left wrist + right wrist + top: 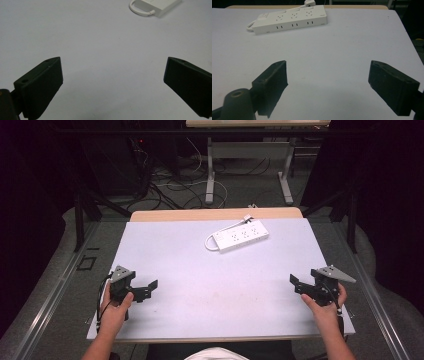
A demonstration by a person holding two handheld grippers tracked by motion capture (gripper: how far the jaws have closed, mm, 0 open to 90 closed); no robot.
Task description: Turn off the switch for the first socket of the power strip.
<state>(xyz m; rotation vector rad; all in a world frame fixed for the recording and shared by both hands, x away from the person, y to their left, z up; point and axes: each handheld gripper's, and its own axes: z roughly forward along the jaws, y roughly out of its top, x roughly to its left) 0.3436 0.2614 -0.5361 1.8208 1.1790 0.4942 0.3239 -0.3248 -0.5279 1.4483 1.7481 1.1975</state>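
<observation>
High view showed a white power strip (240, 236) lying flat on the far centre of the pale table (200, 285), its long axis skewed, with its white cable (211, 241) looped at its left end and a plug (248, 218) at its far edge; the left gripper (145, 290) was held at the near left of the table, well apart from the strip, its jaws spread with nothing between them; the right gripper (299, 285) was held at the near right, likewise well apart from the strip, jaws spread and empty; each gripper pointed inward toward the table's middle; left gripper view showed bare table surface between its two black jaws, the strip at the far right; right gripper view showed the strip far left of centre, sockets facing up.
</observation>
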